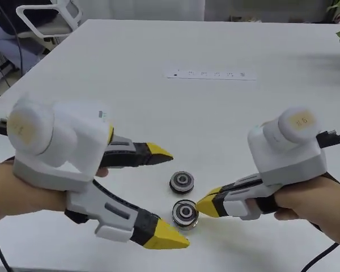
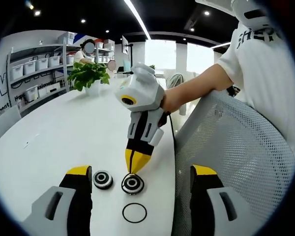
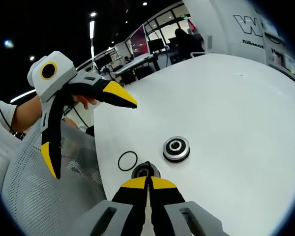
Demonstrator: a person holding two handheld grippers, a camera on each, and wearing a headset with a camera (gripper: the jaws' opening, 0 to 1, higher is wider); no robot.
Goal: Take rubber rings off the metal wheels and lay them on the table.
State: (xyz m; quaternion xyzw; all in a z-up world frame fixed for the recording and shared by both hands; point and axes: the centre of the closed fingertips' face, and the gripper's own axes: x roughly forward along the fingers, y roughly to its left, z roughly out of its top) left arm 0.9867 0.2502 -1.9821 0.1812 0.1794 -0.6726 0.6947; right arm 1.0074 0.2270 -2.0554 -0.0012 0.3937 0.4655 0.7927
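Note:
Two metal wheels lie close together on the white table (image 1: 158,85): a far wheel (image 1: 182,182) (image 2: 103,179) (image 3: 176,148) and a near wheel (image 1: 185,213) (image 2: 132,183) (image 3: 145,171), each with a dark rim. One loose black rubber ring (image 2: 134,213) (image 3: 127,161) lies flat beside the near wheel, towards the table edge. My right gripper (image 1: 198,204) (image 2: 134,169) (image 3: 148,179) is shut, its yellow tips touching the near wheel's edge. Wide open, my left gripper (image 1: 179,198) (image 2: 141,169) (image 3: 88,123) has its jaws on either side of both wheels, holding nothing.
A white strip (image 1: 209,73) lies further back on the table. A mesh chair back (image 2: 226,147) stands at the table's near edge. A chair (image 1: 45,20) is at the far left corner and a plant (image 2: 88,73) at the far right.

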